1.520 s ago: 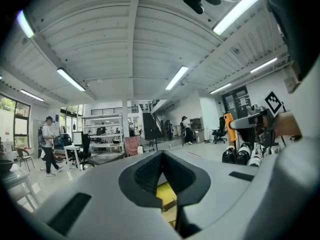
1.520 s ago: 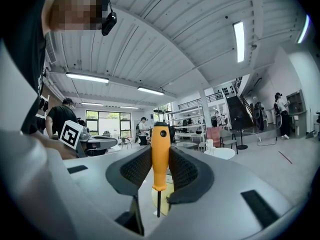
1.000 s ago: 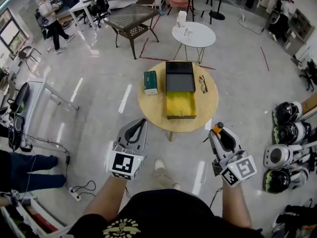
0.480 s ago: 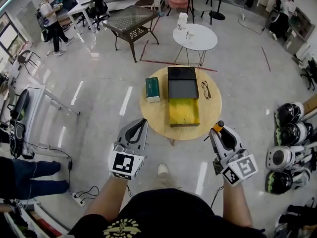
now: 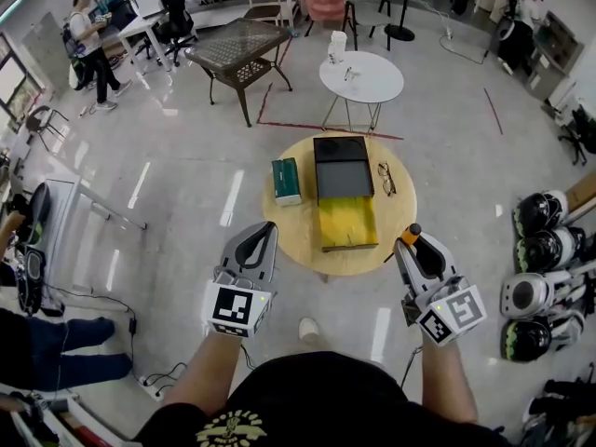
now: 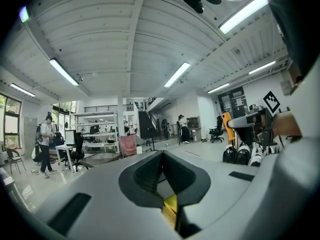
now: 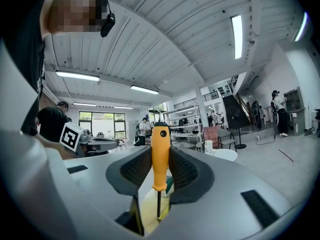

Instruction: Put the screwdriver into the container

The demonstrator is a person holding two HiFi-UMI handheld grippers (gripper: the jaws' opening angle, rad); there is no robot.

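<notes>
A black open-topped container (image 5: 341, 175) stands on the round wooden table (image 5: 396, 222), with a yellow panel (image 5: 348, 223) lying against its near side. My right gripper (image 5: 415, 246) hovers off the table's near right edge, shut on a screwdriver (image 5: 411, 236) with an orange handle. In the right gripper view the screwdriver (image 7: 160, 151) stands upright between the pads, its dark shaft pointing down, and the right gripper (image 7: 160, 170) squeezes the handle. My left gripper (image 5: 262, 237) hangs off the table's near left edge, its jaws closed together and empty. The left gripper (image 6: 161, 160) points out across the room.
A green box (image 5: 287, 181) and a pair of glasses (image 5: 385, 179) flank the container. Beyond stand a white round table (image 5: 361, 74) and a dark mesh-topped table (image 5: 237, 40). Helmets (image 5: 540, 250) line the floor at right; cables (image 5: 158, 366) lie at left. People stand far off.
The view has drifted a little, so the wooden table sits slightly lower in the picture. Both grippers keep their pose, and the right one still grips the screwdriver.
</notes>
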